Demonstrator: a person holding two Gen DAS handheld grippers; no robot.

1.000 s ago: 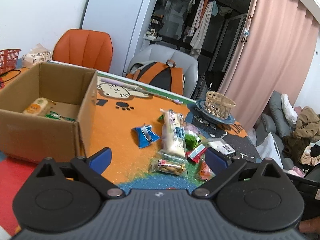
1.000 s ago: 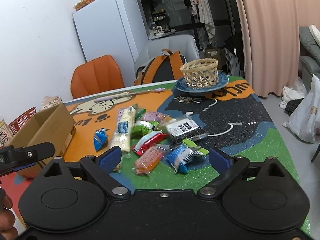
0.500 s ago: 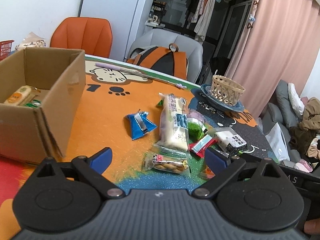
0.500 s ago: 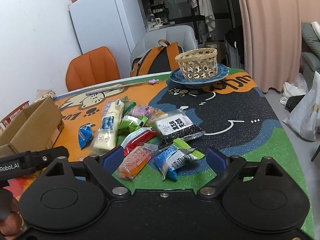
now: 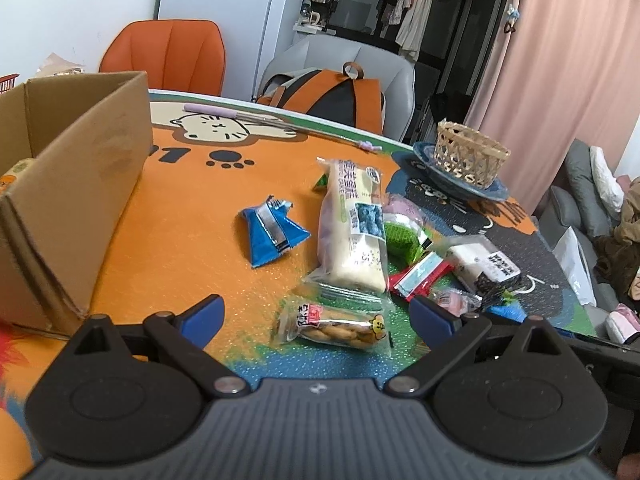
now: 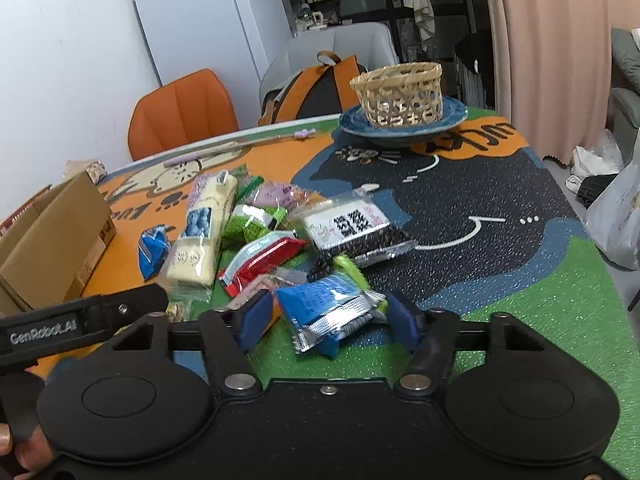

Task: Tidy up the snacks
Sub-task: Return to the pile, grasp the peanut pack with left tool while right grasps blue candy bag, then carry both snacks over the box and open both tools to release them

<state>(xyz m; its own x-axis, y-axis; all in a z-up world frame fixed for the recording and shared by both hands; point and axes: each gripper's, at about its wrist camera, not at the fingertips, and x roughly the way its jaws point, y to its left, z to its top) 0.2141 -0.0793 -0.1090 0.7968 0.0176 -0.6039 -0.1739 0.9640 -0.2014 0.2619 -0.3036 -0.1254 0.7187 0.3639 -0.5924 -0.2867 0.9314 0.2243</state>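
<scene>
On the colourful cat-print table mat [image 5: 168, 240], a loose heap of wrapped snacks lies to the right of an open brown cardboard box [image 5: 76, 184]. From the left wrist view, the left gripper [image 5: 316, 316] hangs low over the mat with its blue-padded jaws spread wide and nothing in them; a clear packet of small biscuits [image 5: 336, 326] sits on the mat between the fingertips, untouched. Just beyond it lies a long cream-coloured cake bar in a clear wrapper [image 5: 354, 232], with a crumpled blue foil packet [image 5: 270, 232] off to its left and a red-and-white wrapper [image 5: 420, 280] to its right. In the right wrist view, the right gripper [image 6: 328, 318] has just been closing, and its jaws now bracket a blue-and-silver snack packet [image 6: 332, 312]; whether the pads press on the wrapper is hard to say, since the packet bulges over the fingertips. A black-and-white labelled pouch [image 6: 356, 232] and a green packet [image 6: 250, 224] crowd close behind it, and the black body of the left gripper reaches in from the left edge. Farther back, a woven bamboo basket [image 6: 400, 94] stands on a blue plate [image 6: 452, 114], and an orange chair [image 6: 180, 114] and a backpack [image 6: 316, 86] wait behind the table.
</scene>
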